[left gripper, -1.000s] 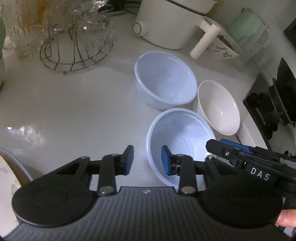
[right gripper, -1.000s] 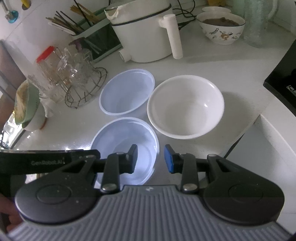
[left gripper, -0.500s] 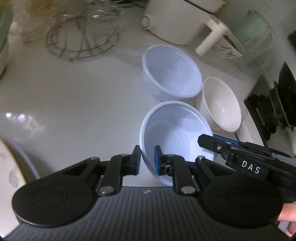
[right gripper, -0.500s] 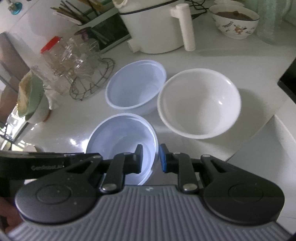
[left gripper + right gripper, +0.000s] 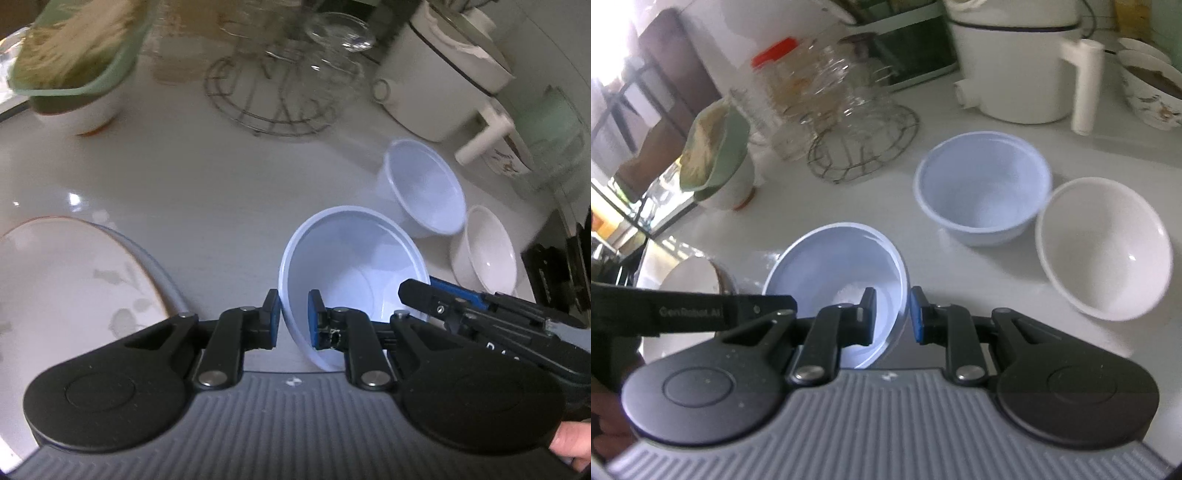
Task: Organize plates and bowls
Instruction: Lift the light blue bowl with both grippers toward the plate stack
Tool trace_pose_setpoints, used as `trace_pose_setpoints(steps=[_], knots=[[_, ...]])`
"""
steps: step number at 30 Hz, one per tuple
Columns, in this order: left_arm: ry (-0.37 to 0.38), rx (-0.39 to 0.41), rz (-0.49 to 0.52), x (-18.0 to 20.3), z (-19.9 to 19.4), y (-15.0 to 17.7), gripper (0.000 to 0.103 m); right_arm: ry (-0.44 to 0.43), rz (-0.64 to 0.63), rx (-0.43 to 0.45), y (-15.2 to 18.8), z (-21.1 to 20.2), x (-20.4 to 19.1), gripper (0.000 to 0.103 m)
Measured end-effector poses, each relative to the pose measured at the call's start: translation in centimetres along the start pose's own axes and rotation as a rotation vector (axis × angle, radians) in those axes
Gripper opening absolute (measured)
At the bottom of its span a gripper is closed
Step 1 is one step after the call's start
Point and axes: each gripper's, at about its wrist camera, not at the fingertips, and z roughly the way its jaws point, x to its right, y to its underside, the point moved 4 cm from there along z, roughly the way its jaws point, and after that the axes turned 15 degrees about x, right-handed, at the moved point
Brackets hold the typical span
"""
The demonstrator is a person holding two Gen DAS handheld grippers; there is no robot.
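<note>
Both grippers hold the same pale blue plastic bowl, lifted and tilted. My left gripper is shut on its left rim. My right gripper is shut on its right rim; the bowl also shows in the right wrist view. A second pale blue bowl and a white bowl sit on the white counter beyond; they also show in the left wrist view, blue and white. A patterned white plate lies at the left.
A wire rack of glasses, a white electric pot, a bowl under a green lid and a patterned bowl stand at the back. A black stove is at the right.
Both grippers have shut on the near blue bowl's rim and lifted it up and to the left, away from the other two bowls. The plate has come into view.
</note>
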Motion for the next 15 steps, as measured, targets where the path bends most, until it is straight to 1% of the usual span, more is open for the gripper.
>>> trace_pose_setpoints(steps=[10,15], knots=[[-0.051,0.015,-0.038,-1.9,-0.3,1.2,0.018,-0.017,-0.045,-0.029,0.6,1.5,-2.0,0.023],[-0.057,0.018,-0.057,-2.6,-0.8,1.7,0.019,-0.010,-0.038,-0.038,1.1,1.7,-2.2,0.024]])
